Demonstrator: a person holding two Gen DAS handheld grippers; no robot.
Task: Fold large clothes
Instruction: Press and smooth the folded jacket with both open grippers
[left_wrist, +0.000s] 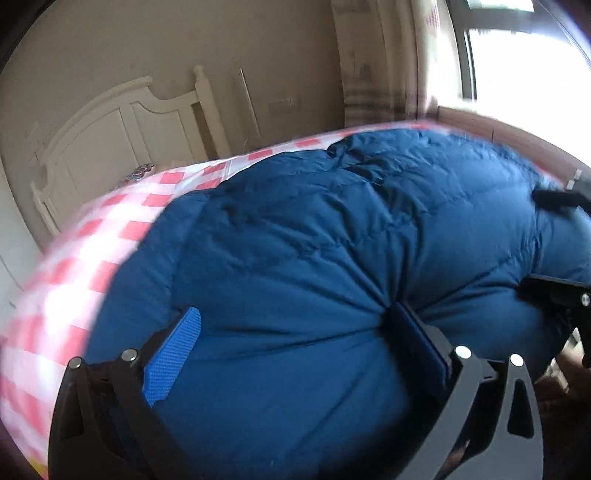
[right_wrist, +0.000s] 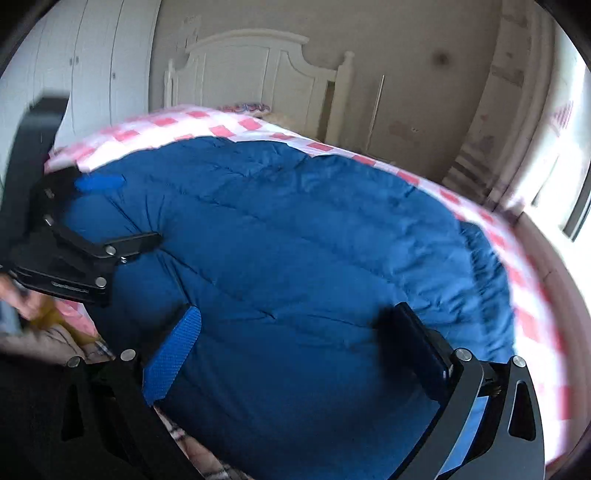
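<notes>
Both tongs wide: left tongs (left_wrist: 291, 332) and right tongs (right_wrist: 291, 332) straddling blue puffer jacket (left_wrist: 332, 240) on bed (left_wrist: 74, 266), lower frame. Looks pre-grasp; next, pinch near edge.

Both wrist views close, sharing jacket (left_wrist: 295, 240)

jacket (left_wrist: 314, 240): deep blue, plain, quilted
bed cover (left_wrist: 74, 266): pink and white checks
headboard (right_wrist: 258, 70): cream white
left gripper (left_wrist: 295, 339): black frame, blue textured pads
right gripper (right_wrist: 295, 339): black frame, blue textured pads
wall (left_wrist: 184, 48): beige
</notes>
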